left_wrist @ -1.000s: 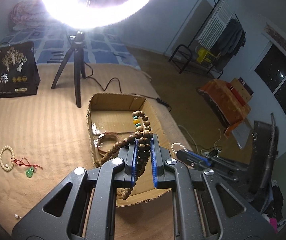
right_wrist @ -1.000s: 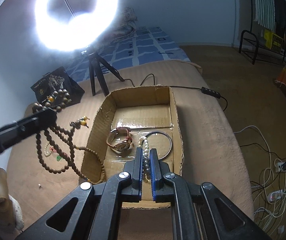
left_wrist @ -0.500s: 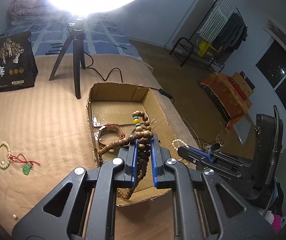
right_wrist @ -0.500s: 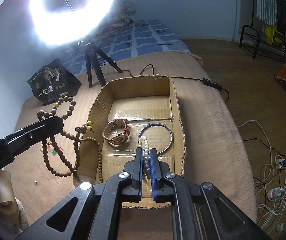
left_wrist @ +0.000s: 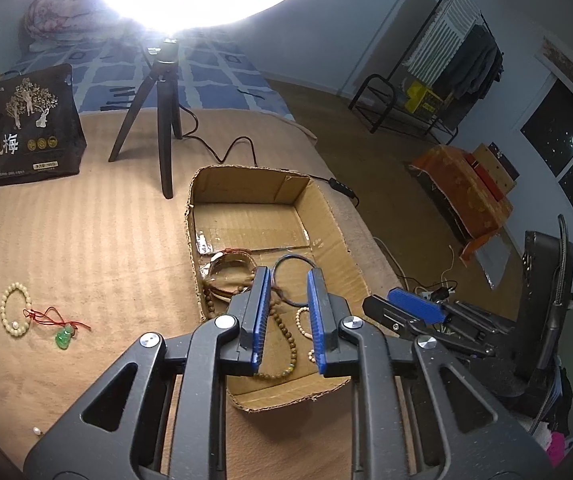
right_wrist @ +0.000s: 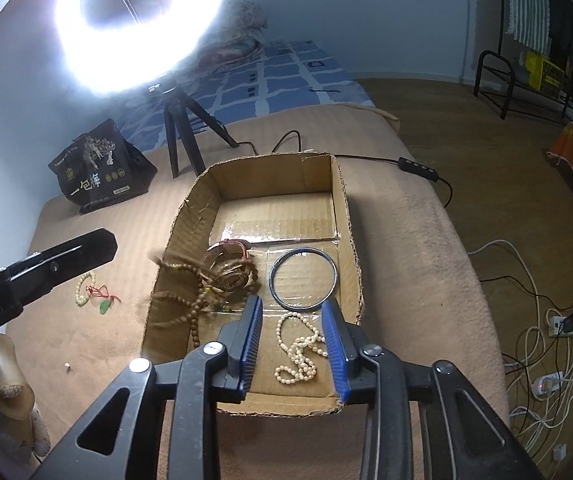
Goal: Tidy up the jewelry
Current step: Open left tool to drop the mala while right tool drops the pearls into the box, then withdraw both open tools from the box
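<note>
A shallow cardboard box (left_wrist: 328, 216) (right_wrist: 344, 208) lies on the tan blanket. In it are a watch (right_wrist: 228, 268), a metal bangle (right_wrist: 303, 280), a white pearl necklace (right_wrist: 298, 354) and a brown wooden bead strand (left_wrist: 284, 346) (right_wrist: 184, 284), blurred as it falls over the left wall. My left gripper (left_wrist: 286, 300) is open and empty above the box's near end. My right gripper (right_wrist: 291, 326) is open and empty above the pearl necklace. A cream bead bracelet (left_wrist: 14, 312) and a green pendant on red cord (left_wrist: 63, 338) lie on the blanket left of the box.
A ring light on a black tripod (left_wrist: 162, 120) stands behind the box, its cable (right_wrist: 418, 166) running right. A black printed bag (left_wrist: 22, 128) stands at far left. A loose pearl (left_wrist: 37, 431) lies near the blanket's front edge. Cables and power strips (right_wrist: 546, 328) cover the floor at right.
Both grippers have opened. The wooden bead strand dropped from the left gripper into the box, and the pearl necklace dropped from the right gripper onto the box floor.
</note>
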`<state>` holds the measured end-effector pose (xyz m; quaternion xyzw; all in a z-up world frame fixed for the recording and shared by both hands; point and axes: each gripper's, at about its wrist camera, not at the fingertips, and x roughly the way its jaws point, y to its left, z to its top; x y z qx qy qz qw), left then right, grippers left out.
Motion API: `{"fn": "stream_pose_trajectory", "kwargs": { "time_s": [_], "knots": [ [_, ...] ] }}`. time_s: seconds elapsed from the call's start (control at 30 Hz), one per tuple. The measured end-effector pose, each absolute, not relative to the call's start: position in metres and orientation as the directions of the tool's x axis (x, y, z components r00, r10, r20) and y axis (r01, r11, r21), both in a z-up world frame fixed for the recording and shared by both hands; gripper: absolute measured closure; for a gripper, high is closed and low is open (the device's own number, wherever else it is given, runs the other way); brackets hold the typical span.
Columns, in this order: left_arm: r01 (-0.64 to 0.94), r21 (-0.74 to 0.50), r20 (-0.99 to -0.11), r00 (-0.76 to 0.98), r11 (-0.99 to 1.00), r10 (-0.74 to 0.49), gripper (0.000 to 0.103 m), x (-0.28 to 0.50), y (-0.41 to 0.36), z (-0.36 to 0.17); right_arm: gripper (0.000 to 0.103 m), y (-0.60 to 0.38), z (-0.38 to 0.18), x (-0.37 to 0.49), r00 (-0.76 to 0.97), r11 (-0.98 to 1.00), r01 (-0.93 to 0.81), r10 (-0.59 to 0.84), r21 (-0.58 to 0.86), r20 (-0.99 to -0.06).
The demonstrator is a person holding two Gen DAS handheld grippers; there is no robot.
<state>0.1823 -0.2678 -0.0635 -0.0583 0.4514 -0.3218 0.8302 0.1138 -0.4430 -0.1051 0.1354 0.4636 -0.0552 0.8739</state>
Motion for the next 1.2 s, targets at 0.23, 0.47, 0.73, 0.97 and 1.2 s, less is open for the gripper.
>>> {"fn": "stream_pose_trajectory", "kwargs": {
  "time_s": [0.23,0.47,0.73,0.97,1.2],
  "knots": [
    [0.473,-0.384,-0.716,0.39,0.793,-0.579,0.086,0.179,-0.258,-0.065,0.053,-0.44,-0.1,0.112,0.577,0.96,0.214,0.026,0.181,-0.817],
    [0.462,-0.364,-0.723,0.408,0.809,-0.558,0.086,0.175,-0.244,-0.063,0.043,-0.434,-0.094,0.111,0.595,0.962,0.206,0.023,0.18,-0.804],
    [0.428,-0.334,-0.731,0.445,0.84,-0.517,0.066,0.172,-0.205,-0.066,0.027,-0.417,-0.084,0.108,0.628,0.967,0.16,0.057,0.2,-0.776],
    [0.356,-0.326,-0.739,0.482,0.876,-0.471,0.044,0.179,-0.146,-0.072,0.018,-0.393,-0.079,0.109,0.646,0.973,0.093,0.103,0.212,-0.757],
    [0.27,-0.311,-0.757,0.509,0.911,-0.41,0.042,0.189,-0.086,-0.083,0.015,-0.365,-0.077,0.115,0.654,0.976,0.031,0.143,0.216,-0.743]
  ]
}}
